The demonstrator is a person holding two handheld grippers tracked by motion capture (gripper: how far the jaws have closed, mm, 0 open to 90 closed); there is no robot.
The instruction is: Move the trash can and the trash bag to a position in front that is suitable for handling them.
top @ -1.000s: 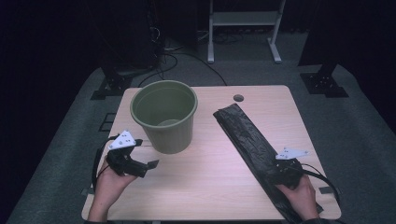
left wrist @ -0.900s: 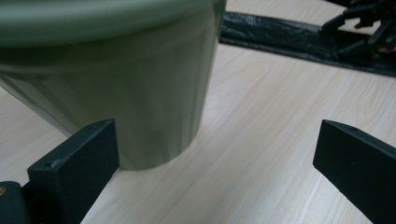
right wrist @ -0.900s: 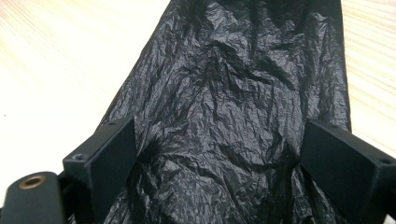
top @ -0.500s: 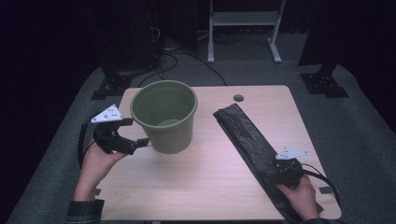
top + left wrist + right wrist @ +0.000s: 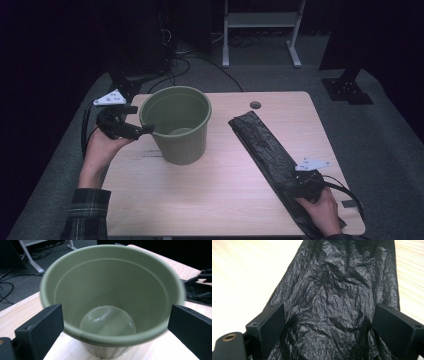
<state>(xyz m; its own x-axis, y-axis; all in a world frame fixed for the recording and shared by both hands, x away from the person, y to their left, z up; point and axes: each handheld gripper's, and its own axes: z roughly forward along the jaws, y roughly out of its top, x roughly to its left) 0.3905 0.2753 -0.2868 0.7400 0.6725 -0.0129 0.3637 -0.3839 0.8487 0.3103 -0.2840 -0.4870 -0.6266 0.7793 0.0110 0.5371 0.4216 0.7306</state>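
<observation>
Two tools work over a pale wooden table [image 5: 220, 200]. At the left, the left tool [image 5: 142, 129] is lifted off the table beside a round olive-green plastic bucket [image 5: 177, 125], its jaws spread wide just at the near rim; in the left gripper view the bucket [image 5: 110, 290] stands upright between them, untouched. Right of the bucket a long crinkled black plastic bag [image 5: 267, 150] lies flat across the table. At its near end the right tool [image 5: 300, 186] rests low with jaws apart, the bag [image 5: 332, 297] between them, not pinched.
</observation>
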